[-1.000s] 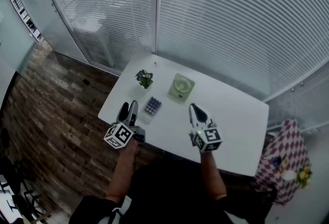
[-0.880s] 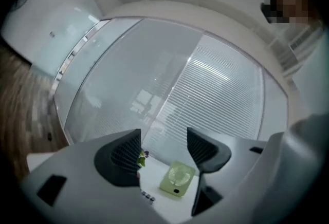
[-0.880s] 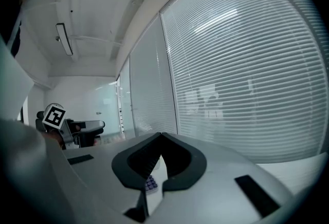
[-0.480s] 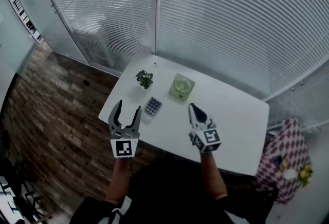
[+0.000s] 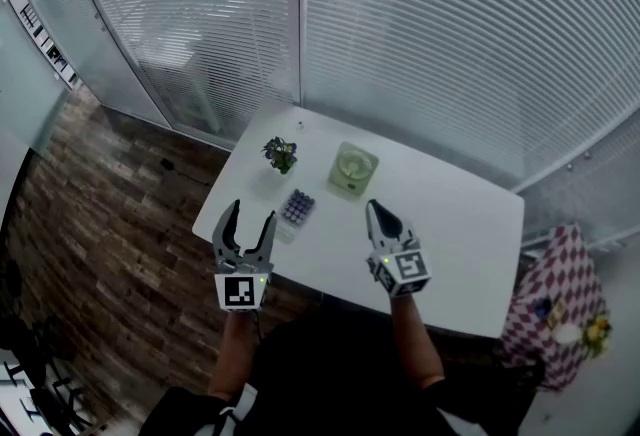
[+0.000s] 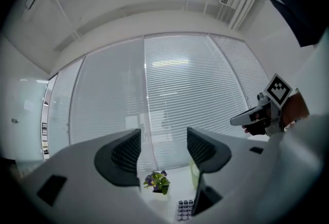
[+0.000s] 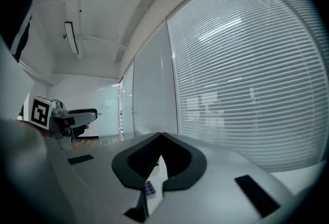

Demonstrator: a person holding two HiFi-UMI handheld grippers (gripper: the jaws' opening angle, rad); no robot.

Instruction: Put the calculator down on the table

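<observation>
Calculator on table, plant beyond (green box alongside).

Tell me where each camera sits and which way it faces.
Head view: on the person's head, looking steeply down at the white table, calculator and plant; both forearms, left gripper and right gripper show.
Left gripper view: on the left gripper, facing the window blinds over its open jaws; right gripper at right.
Right gripper view: on the right gripper, facing the blinds past its shut jaws; left gripper at left.
Shared: all three see the calculator.
</observation>
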